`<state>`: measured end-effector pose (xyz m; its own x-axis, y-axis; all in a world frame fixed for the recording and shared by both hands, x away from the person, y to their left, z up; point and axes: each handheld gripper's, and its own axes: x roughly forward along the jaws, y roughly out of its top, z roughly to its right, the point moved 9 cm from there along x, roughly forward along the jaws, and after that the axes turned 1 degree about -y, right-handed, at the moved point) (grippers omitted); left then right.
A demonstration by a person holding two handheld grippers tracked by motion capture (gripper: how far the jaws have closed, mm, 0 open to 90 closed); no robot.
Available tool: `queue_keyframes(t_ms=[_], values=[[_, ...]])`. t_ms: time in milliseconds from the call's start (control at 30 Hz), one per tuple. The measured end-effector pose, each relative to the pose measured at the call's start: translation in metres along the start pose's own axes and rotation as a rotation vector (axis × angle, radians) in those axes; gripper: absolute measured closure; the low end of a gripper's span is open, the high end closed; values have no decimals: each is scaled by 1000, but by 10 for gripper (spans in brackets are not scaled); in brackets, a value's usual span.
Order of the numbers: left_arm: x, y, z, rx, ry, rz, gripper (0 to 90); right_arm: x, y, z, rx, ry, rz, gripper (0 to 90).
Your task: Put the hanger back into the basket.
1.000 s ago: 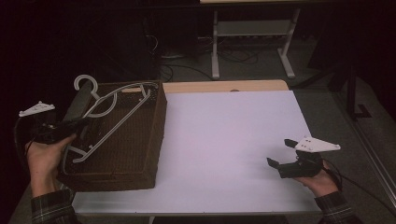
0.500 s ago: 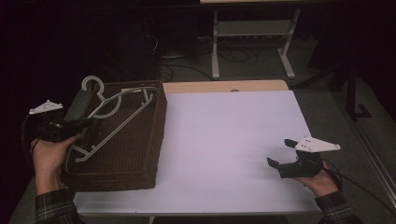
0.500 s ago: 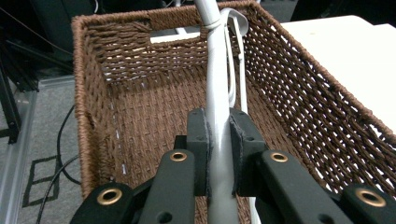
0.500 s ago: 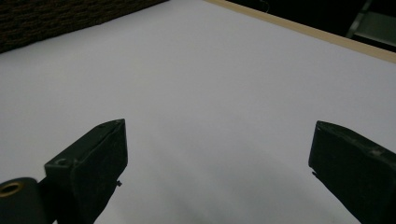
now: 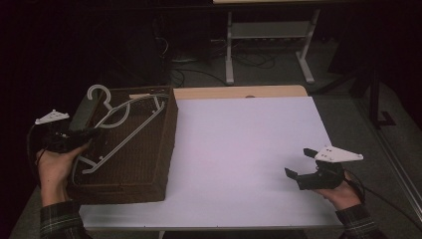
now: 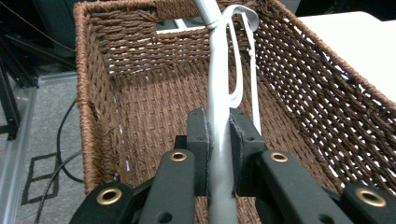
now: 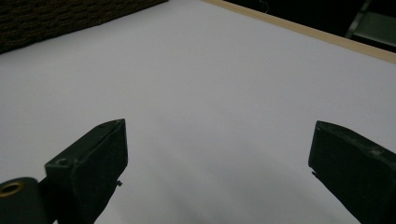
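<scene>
Left gripper [image 6: 218, 149] jaws clamped on white hanger [image 5: 124, 112], held tilted over the wicker basket [image 5: 149, 164], hook past its far-left corner. Right gripper [image 5: 303, 167] jaws wide apart, empty, idle on table [image 5: 239, 149]. Hanger gripped; looks mid-lift, final placement left.

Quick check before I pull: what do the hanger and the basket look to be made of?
Hanger: likely plastic, pale grey-white with a smooth, slightly glossy moulded bar and thin curved loops; coated metal can't be ruled out. The left gripper is clamped on its bar.
Basket: woven brown fibre, rattan or paper rope by the look, matte, with twisted strands and a braided rim.
</scene>
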<state>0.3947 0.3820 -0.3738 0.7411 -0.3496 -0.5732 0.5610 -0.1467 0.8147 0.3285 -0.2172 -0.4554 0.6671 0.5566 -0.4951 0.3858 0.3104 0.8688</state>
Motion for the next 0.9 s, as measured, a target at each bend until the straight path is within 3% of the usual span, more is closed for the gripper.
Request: queue_keyframes(t_ms=[133, 200, 400, 533, 700, 900], values=[[1, -1, -4, 25, 23, -3, 809, 0, 0, 0, -1, 0, -1, 40], [3, -4, -10, 50, 60, -23, 809, 1, -1, 0, -2, 0, -1, 40], [8, -11, -14, 45, 67, -57, 801, 1, 0, 0, -1, -1, -2, 40], [-1, -5, -15, -10, 20, 27, 776, 0, 0, 0, 2, 0, 1, 41], [-7, -1, -14, -28, -1, 61, 746, 0, 0, 1, 2, 1, 4, 41], [-4, 6, 0, -32, -61, 72, 649, -1, 0, 1, 3, -1, 6, 41]])
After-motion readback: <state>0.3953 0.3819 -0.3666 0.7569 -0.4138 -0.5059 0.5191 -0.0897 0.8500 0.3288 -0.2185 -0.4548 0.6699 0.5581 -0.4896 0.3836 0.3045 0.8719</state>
